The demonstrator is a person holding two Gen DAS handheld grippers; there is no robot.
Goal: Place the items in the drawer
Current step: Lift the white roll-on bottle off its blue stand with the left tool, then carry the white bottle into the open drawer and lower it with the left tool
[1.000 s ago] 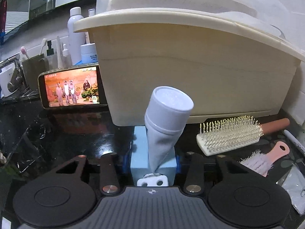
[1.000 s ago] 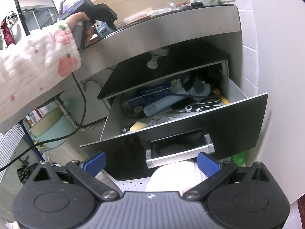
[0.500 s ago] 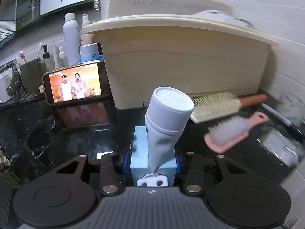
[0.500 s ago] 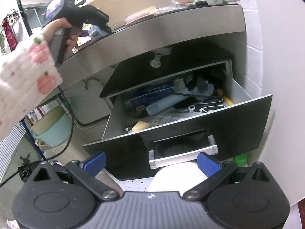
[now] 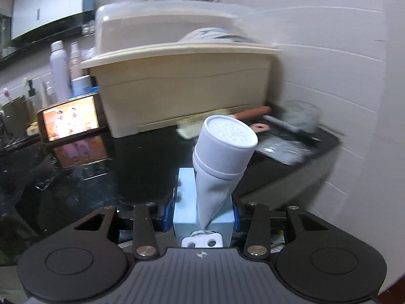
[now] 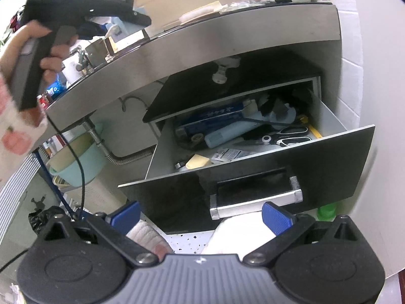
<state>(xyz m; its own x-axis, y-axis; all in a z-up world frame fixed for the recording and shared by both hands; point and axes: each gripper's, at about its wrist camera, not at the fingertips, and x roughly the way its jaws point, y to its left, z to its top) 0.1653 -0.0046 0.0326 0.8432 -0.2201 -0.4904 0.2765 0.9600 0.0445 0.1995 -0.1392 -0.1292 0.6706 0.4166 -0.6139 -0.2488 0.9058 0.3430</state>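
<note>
Left gripper [image 5: 202,215] clamps pale tube [image 5: 217,174], apparently above counter; right gripper [image 6: 201,215] gapes empty.

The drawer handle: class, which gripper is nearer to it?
Right. The right gripper hangs open just in front of the drawer handle; the left gripper is up above the counter, holding a tube.

pale blue tube [image 5: 219,167] with cap up, clamped upright; cluttered drawer [image 6: 253,152] open.

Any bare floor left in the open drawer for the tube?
Only the drawer's front strip: between the yellow block and sachets, and right of them below the scissors. Behind, the blue box, bottle and dark clutter crowd it.
</note>
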